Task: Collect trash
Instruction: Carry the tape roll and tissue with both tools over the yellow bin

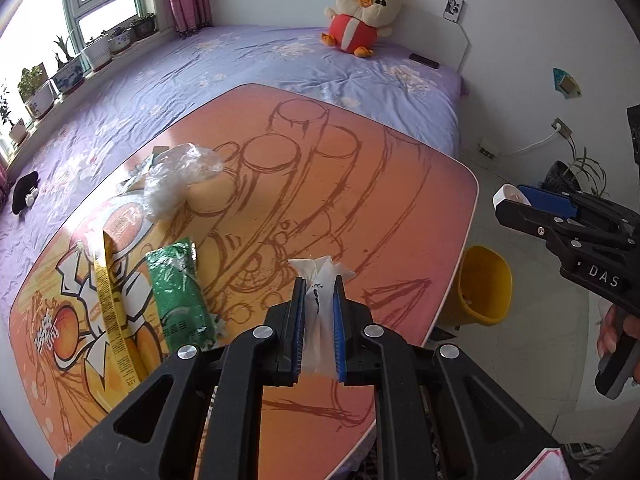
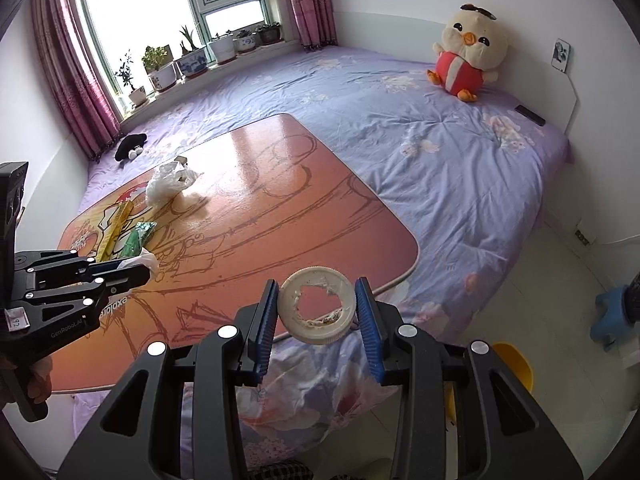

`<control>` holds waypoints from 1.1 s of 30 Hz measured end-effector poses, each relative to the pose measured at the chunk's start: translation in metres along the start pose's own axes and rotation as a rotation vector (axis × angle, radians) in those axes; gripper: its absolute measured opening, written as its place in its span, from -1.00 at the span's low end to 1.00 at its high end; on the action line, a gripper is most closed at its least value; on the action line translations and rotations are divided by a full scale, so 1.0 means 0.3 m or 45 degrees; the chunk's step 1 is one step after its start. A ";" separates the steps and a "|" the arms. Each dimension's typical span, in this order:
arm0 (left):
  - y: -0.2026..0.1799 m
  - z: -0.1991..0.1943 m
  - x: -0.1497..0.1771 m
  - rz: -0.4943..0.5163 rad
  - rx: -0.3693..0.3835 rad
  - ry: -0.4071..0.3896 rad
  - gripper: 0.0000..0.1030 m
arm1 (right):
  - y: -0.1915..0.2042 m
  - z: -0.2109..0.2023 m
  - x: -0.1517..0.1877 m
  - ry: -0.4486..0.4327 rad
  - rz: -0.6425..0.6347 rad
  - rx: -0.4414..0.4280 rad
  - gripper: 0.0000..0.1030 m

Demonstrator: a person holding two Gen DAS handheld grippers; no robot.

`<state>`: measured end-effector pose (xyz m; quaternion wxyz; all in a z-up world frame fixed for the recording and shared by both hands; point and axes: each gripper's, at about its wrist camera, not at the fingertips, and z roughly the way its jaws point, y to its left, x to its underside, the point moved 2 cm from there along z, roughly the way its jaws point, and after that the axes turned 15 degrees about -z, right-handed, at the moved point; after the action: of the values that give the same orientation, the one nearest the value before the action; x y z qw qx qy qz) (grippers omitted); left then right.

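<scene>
My left gripper (image 1: 319,286) is shut on a white plastic wrapper (image 1: 320,304) and holds it above the orange table (image 1: 392,208). My right gripper (image 2: 317,304) is shut on a white ring-shaped lid (image 2: 317,305), past the table's right edge over the bed; it also shows in the left wrist view (image 1: 510,198). A green wrapper (image 1: 182,296), a yellow wrapper (image 1: 114,312) and a crumpled clear plastic bag (image 1: 176,178) lie on the table's left side. A yellow bin (image 1: 486,292) stands on the floor by the table's right edge.
The table lies on a bed with a purple quilt (image 2: 420,128). A chick plush (image 1: 362,16) and a black remote (image 1: 424,61) are near the headboard. Potted plants (image 2: 192,58) line the windowsill. A blue stool (image 2: 612,316) stands on the floor.
</scene>
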<state>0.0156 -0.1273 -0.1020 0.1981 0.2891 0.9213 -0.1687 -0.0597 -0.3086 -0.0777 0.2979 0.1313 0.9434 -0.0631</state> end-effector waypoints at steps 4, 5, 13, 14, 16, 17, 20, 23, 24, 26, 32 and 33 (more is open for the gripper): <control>-0.151 0.035 0.008 0.131 0.064 0.039 -0.74 | -0.101 -0.069 0.090 -0.001 0.081 0.068 -0.23; -0.190 0.046 0.010 0.163 0.079 0.049 -0.74 | -0.128 -0.084 0.113 0.001 0.102 0.087 -0.23; -0.498 0.144 0.038 0.404 0.201 0.135 -0.74 | -0.348 -0.194 0.329 0.028 0.283 0.200 -0.23; -0.538 0.159 0.046 0.434 0.214 0.145 -0.74 | -0.375 -0.206 0.356 0.031 0.300 0.214 -0.23; -0.614 0.193 0.058 0.490 0.237 0.171 -0.74 | -0.428 -0.224 0.409 0.036 0.329 0.237 -0.23; -0.650 0.212 0.064 0.517 0.251 0.185 -0.74 | -0.456 -0.231 0.437 0.036 0.346 0.242 -0.23; -0.765 0.272 0.101 0.596 0.281 0.228 -0.74 | -0.538 -0.237 0.522 0.045 0.382 0.260 -0.23; -0.868 0.354 0.141 0.677 0.301 0.273 -0.74 | -0.623 -0.210 0.606 0.070 0.411 0.268 -0.23; -0.907 0.385 0.155 0.698 0.305 0.288 -0.74 | -0.652 -0.194 0.636 0.079 0.422 0.265 -0.23; -0.968 0.460 0.180 0.732 0.304 0.323 -0.74 | -0.711 -0.157 0.699 0.100 0.438 0.262 -0.23; -1.108 0.694 0.258 0.786 0.279 0.409 -0.74 | -0.858 -0.001 0.859 0.155 0.444 0.221 -0.23; -1.128 0.729 0.274 0.792 0.271 0.419 -0.74 | -0.879 0.028 0.882 0.159 0.449 0.209 -0.23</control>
<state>-0.1908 -0.4448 -0.2627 0.0578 0.5975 0.7863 -0.1464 -0.3390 -0.5072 -0.2269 0.2334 0.3220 0.9142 -0.0783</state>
